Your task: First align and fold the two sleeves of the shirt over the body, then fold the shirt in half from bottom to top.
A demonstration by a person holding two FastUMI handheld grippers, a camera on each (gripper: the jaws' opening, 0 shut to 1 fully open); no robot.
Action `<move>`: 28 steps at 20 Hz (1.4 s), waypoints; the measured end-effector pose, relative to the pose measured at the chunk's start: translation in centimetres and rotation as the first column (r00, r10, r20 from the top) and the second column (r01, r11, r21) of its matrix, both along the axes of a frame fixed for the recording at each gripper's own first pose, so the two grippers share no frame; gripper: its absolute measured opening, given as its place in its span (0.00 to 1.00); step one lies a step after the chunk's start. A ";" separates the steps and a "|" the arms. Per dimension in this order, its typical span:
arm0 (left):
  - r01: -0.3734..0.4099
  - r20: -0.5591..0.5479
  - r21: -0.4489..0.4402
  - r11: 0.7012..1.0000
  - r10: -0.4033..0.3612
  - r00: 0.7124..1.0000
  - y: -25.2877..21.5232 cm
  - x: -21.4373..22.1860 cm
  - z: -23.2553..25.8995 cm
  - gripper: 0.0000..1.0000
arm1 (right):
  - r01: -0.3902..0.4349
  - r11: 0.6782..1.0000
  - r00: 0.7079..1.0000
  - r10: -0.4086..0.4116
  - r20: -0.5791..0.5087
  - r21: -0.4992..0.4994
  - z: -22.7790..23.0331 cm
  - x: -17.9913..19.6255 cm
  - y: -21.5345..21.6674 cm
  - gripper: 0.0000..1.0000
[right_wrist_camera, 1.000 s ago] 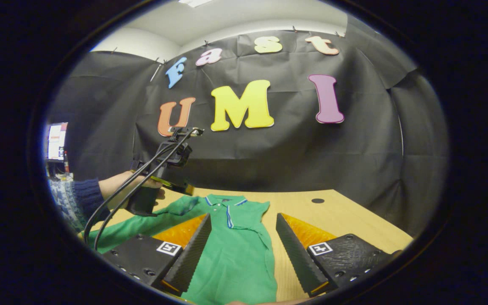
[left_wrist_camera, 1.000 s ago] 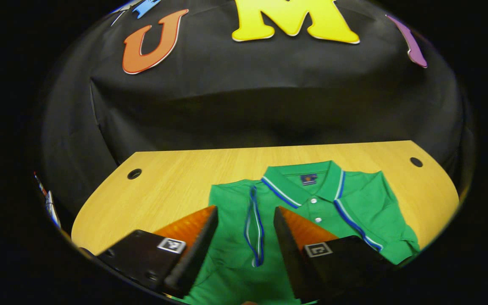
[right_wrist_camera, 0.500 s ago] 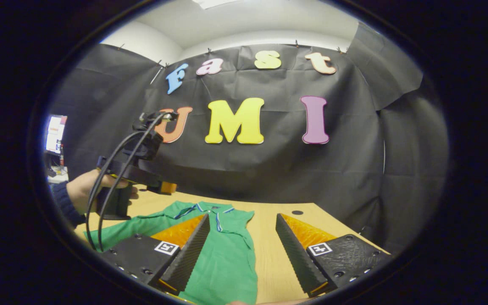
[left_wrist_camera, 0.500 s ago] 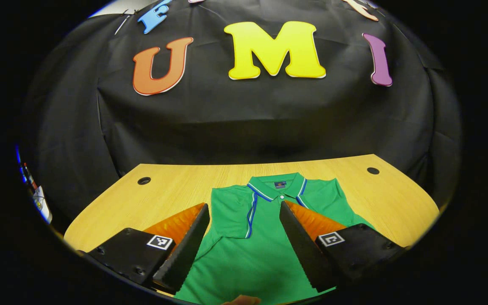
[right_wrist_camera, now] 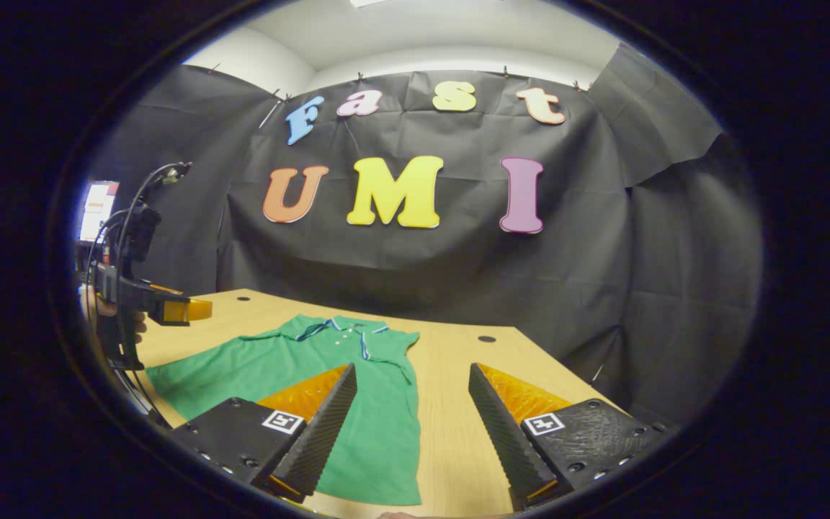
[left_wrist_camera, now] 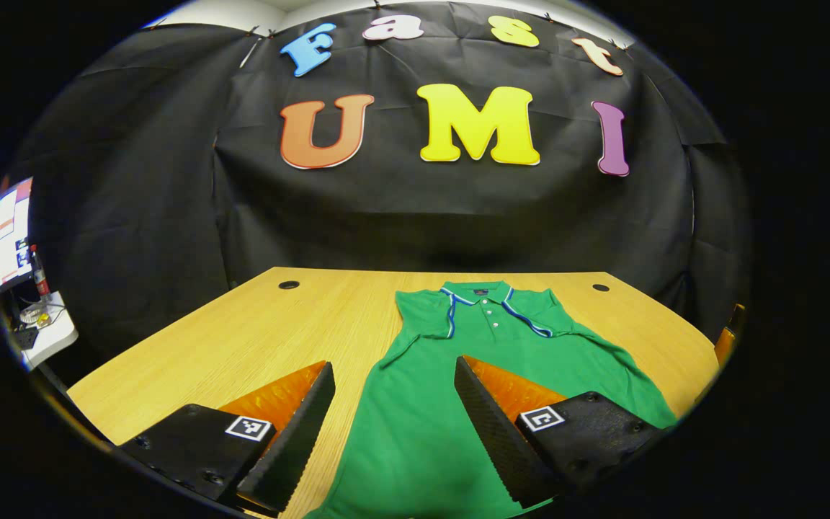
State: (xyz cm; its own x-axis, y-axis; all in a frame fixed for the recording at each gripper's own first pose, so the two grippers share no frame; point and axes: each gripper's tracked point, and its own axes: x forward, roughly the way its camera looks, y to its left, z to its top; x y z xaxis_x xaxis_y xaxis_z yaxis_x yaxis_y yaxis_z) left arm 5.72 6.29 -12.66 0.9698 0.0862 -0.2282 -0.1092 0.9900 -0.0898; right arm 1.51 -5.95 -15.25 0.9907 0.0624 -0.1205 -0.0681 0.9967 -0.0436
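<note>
A green polo shirt (left_wrist_camera: pixel 487 346) lies flat on the wooden table (left_wrist_camera: pixel 242 331), collar at the far end. Both sleeves lie folded onto the body, their striped cuffs beside the button placket. My left gripper (left_wrist_camera: pixel 393 425) is open and holds nothing; it hovers above the near left part of the shirt. In the right gripper view the shirt (right_wrist_camera: pixel 300 360) lies left of centre. My right gripper (right_wrist_camera: pixel 411 425) is open above the shirt's near right edge. The left gripper (right_wrist_camera: pixel 195 310) is at the far left, held above the table by a hand.
The table (right_wrist_camera: pixel 458 404) has round cable holes at its far corners (left_wrist_camera: pixel 288 285) (left_wrist_camera: pixel 600 287). Black cloth walls close off the back and sides. A lit monitor (left_wrist_camera: pixel 11 231) and a small white shelf (left_wrist_camera: pixel 47 331) stand off the table's left end.
My left gripper has drawn back and to the left, away from the collar end of the shirt. The right gripper has shifted only slightly. The shirt has stayed flat.
</note>
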 end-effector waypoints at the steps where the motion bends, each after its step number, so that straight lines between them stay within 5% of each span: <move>1: -0.002 -0.015 -0.033 0.999 0.002 1.000 0.2 -1.2 -1.3 1.00 | 0.002 1.000 1.000 -0.002 -0.024 -0.011 -1.4 -0.4 -0.1 0.95; 6: -0.018 -0.102 -0.008 1.000 0.017 0.995 3.4 -5.4 -7.1 1.00 | 0.034 0.999 0.981 -0.037 -0.192 -0.019 -8.7 -2.2 -0.4 0.97; 11: 0.063 -0.151 -0.033 0.997 -0.067 0.986 1.9 -7.2 -9.6 1.00 | 0.070 0.997 0.948 -0.056 -0.312 0.032 -12.2 -3.5 -0.9 0.95; 18: 0.071 -0.195 0.015 0.997 -0.066 0.978 2.1 -7.5 -10.7 1.00 | 0.023 0.998 0.951 -0.006 -0.309 0.052 -11.2 -5.0 0.9 0.94; 20: 0.057 -0.187 0.021 0.998 -0.052 0.981 2.2 -7.3 -10.6 0.97 | 0.004 1.000 0.941 0.004 -0.339 0.025 -12.4 -5.0 1.2 0.94; 22: 0.067 -0.184 0.035 0.997 -0.059 0.981 1.9 -7.0 -10.7 0.81 | 0.010 0.995 0.933 0.026 -0.358 0.098 -12.6 -4.6 1.5 0.92; 23: 0.080 -0.186 0.040 0.996 -0.071 0.980 1.5 -6.9 -10.5 0.83 | 0.014 0.995 0.934 0.022 -0.358 0.096 -12.5 -4.1 1.4 0.85; 26: 0.117 -0.179 0.049 0.992 -0.106 0.978 0.4 -6.2 -10.5 0.35 | -0.013 0.992 0.931 0.060 -0.360 0.129 -12.5 -3.0 2.6 0.37; 28: 0.120 -0.177 0.040 0.992 -0.111 0.978 0.1 -5.9 -10.3 0.23 | -0.005 0.989 0.928 0.059 -0.368 0.148 -12.3 -2.5 2.6 0.09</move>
State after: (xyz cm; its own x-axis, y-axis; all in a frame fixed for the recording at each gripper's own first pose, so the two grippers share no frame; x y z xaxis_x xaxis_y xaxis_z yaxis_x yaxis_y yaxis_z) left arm -0.22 6.39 -22.99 0.9196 -0.0088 -0.3928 -0.0031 0.9996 -0.0297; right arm -0.96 -3.36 -27.58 0.8742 0.1370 -0.4659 -0.0840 0.9876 0.1327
